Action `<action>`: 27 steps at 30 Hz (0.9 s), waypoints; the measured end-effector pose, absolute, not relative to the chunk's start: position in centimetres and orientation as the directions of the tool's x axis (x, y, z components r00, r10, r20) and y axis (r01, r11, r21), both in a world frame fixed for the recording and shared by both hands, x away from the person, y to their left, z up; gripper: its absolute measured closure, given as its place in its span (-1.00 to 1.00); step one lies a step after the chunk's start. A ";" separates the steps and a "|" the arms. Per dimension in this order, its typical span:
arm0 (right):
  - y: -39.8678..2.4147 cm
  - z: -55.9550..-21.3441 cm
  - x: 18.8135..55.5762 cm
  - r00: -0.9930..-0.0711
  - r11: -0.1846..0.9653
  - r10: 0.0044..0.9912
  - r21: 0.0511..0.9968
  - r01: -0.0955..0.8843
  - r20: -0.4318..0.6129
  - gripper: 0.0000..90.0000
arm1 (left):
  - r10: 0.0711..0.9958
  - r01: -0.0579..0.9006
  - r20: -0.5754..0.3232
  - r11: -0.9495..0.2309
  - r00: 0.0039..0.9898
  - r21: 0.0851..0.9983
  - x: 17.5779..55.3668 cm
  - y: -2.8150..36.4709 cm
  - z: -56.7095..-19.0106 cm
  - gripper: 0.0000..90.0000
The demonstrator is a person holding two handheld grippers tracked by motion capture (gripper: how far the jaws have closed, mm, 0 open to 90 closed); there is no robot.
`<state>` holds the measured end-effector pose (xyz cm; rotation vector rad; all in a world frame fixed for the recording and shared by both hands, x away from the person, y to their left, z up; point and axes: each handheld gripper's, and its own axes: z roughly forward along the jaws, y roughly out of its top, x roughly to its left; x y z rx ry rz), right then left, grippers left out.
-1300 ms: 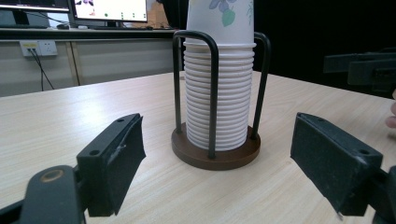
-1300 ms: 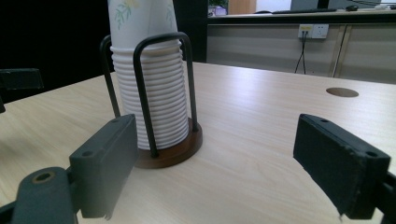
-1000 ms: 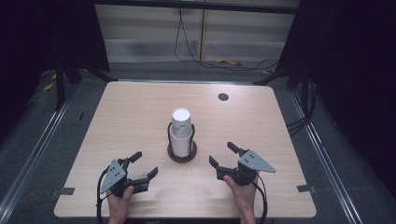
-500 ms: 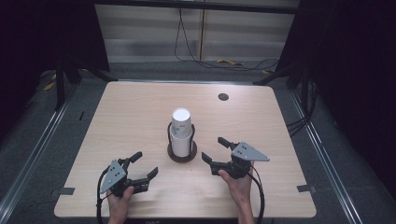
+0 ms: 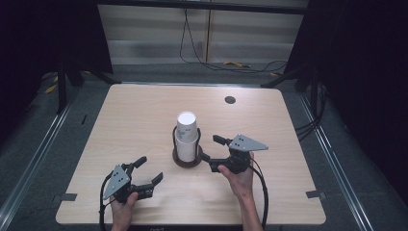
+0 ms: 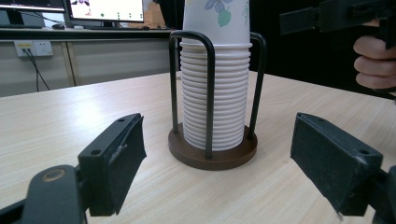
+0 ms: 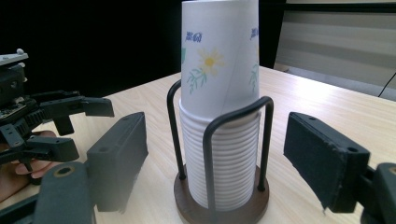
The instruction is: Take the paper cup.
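Now my left gripper [image 5: 143, 175] sits unmoved, jaws apart and empty; mid-table the cup stack [image 5: 186, 137] stands in its holder [image 5: 187, 159]; my right gripper [image 5: 211, 149] has advanced beside it, jaws narrowing, nothing gripped. Its view reveals the top cup's flower print [image 7: 209, 61].

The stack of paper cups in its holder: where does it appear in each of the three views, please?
High view: the stack of paper cups stands at the table's middle, between the two grippers.
Left gripper view: centre, slightly right, top cut off.
Right gripper view: centre, flower print on the top cup.
Shared landmark: the round brown base with black wire loops.
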<state>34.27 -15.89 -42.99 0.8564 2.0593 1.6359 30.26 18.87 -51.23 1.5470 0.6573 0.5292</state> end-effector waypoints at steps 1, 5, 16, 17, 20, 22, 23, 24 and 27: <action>-15.8 -42.9 34.4 -0.746 0.143 0.662 0.964 0.224 0.075 -0.53 | 0.683 0.100 -0.064 -0.014 0.728 0.995 30.3 18.9 -51.2 -0.61; -15.5 -42.4 34.8 -0.755 0.168 0.653 0.961 0.221 0.059 -0.52 | 0.686 0.100 -0.064 -0.012 0.725 0.995 30.2 18.8 -51.2 -0.62; -15.3 -40.8 36.7 -0.783 0.177 0.618 0.957 0.231 0.074 -0.52 | 0.685 0.103 -0.046 -0.043 0.727 0.994 30.4 18.7 -51.1 -0.62; -15.3 -40.8 36.7 -0.783 0.177 0.618 0.957 0.231 0.074 -0.52 | 0.685 0.103 -0.046 -0.043 0.727 0.994 30.4 18.7 -51.1 -0.62; -14.6 -40.6 37.3 -0.788 0.198 0.611 0.950 0.242 0.073 -0.52 | 0.686 0.108 -0.056 -0.034 0.726 0.994 30.4 18.7 -51.2 -0.62; -14.2 -40.4 37.6 -0.795 0.206 0.601 0.947 0.247 0.077 -0.52 | 0.689 0.108 -0.055 -0.035 0.723 0.993 30.3 18.6 -51.2 -0.62; -13.9 -40.3 37.7 -0.792 0.220 0.607 0.945 0.243 0.062 -0.53 | 0.689 0.108 -0.055 -0.035 0.723 0.993 30.3 18.6 -51.2 -0.62; -13.7 -40.2 37.9 -0.795 0.235 0.604 0.940 0.247 0.058 -0.55 | 0.687 0.108 -0.055 -0.035 0.724 0.993 30.3 18.6 -51.2 -0.62; -13.3 -39.7 38.4 -0.798 0.248 0.600 0.936 0.252 0.056 -0.57 | 0.684 0.108 -0.055 -0.035 0.727 0.994 30.4 18.7 -51.2 -0.62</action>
